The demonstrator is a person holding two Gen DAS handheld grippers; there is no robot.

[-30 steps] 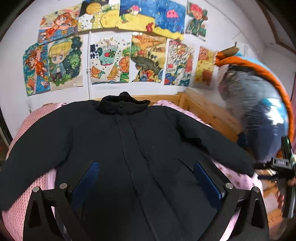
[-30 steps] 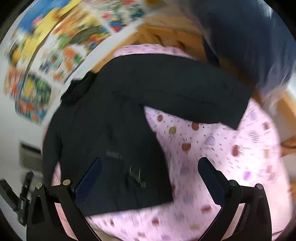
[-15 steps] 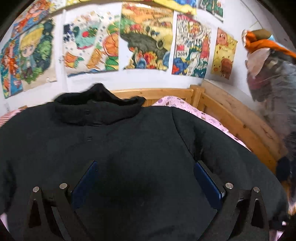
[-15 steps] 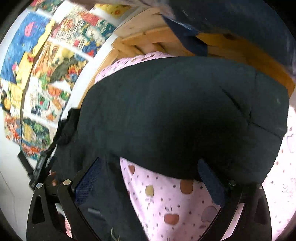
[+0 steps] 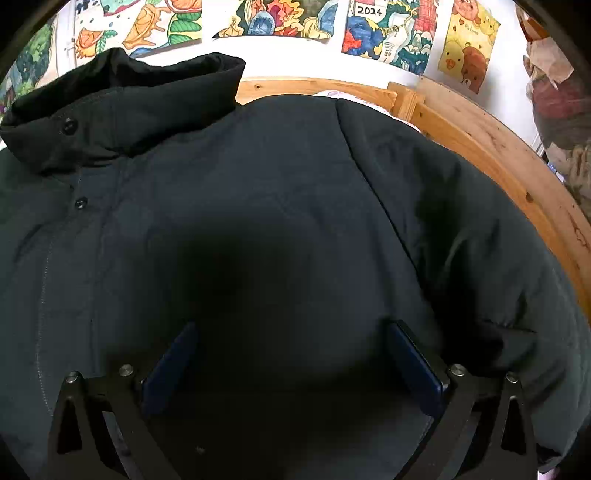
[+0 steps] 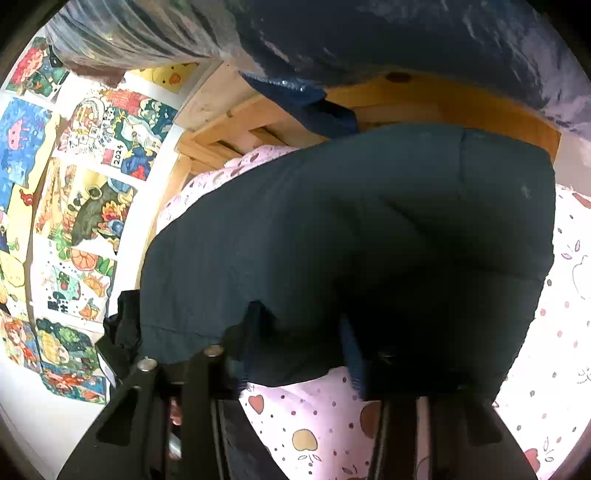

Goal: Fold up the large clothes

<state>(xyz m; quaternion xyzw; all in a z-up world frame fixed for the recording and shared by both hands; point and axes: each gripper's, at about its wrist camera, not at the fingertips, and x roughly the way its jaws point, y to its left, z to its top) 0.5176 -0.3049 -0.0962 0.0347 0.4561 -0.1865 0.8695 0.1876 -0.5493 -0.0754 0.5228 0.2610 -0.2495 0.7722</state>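
Note:
A large black padded jacket (image 5: 258, 206) lies front-up on the bed, collar (image 5: 122, 107) towards the wall. My left gripper (image 5: 291, 354) hangs open just above the jacket's right chest, near the shoulder seam, its blue pads (image 5: 417, 362) wide apart. In the right wrist view the jacket's sleeve (image 6: 369, 229) fills the middle. My right gripper (image 6: 299, 343) has its jaws partly closed around the sleeve's lower edge; the fabric sits between the pads, and I cannot tell whether they pinch it.
A pink bedsheet with apple prints (image 6: 554, 332) covers the bed. The wooden bed frame (image 5: 491, 147) runs along the right and far sides. Colourful drawings (image 5: 384, 33) cover the white wall. Plastic-wrapped bundles (image 6: 369, 44) lie beyond the frame.
Both grippers have dropped close to the jacket. The left moved in over the chest. The right came onto the sleeve and its jaws have narrowed around the sleeve's edge.

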